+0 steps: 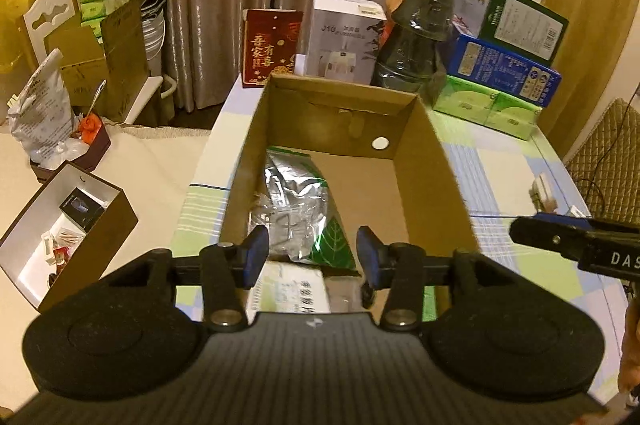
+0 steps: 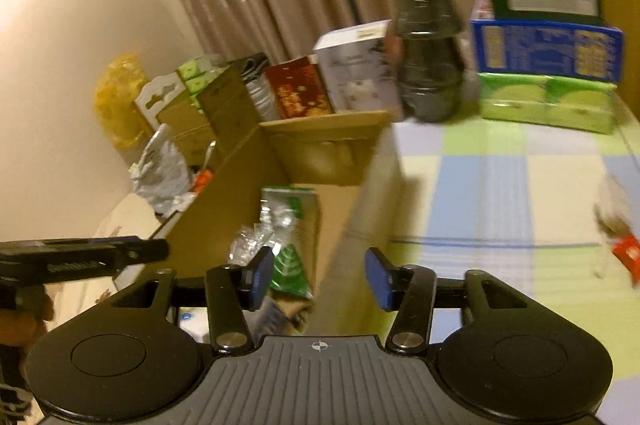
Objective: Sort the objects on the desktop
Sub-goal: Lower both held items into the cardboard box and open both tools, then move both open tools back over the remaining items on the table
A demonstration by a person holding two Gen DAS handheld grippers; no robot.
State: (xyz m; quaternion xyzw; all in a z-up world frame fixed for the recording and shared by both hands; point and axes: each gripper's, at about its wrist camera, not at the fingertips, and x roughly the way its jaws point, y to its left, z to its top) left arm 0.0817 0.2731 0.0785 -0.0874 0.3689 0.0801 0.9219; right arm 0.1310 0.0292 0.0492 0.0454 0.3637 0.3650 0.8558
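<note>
Currently hovering, left claw (image 1: 310, 251): standing released and empty, pads well apart, above the near end of the cardboard box (image 1: 436, 165).
Right claw (image 2: 318, 275): likewise gaping, gripping nothing, hanging over the box's right wall beside the counter (image 2: 500, 193).
Sorted item, foil pouch (image 1: 294, 201): lying crumpled inside the box, left of centre, green leaf print facing up.
Handling, judged: probably weighing little, crinkling and yielding under pressure, sliding on smooth film; pinching a flat sealed edge rather than the puffed middle.
White packet (image 1: 292, 287): resting at the box's near end, just under the left claw.
Remaining item, small red-and-white object (image 2: 624, 249): lying on the counter far right, blurred, kind not telling.
Surroundings: red box (image 1: 270, 47), white carton (image 1: 344, 39), dark jar (image 1: 414, 47), blue box (image 1: 504, 69) and green tissue packs (image 1: 486, 109) standing along the counter's far edge.
Obstruction: box walls rising around the pouch, limiting sideways approach; reaching from above advised.
</note>
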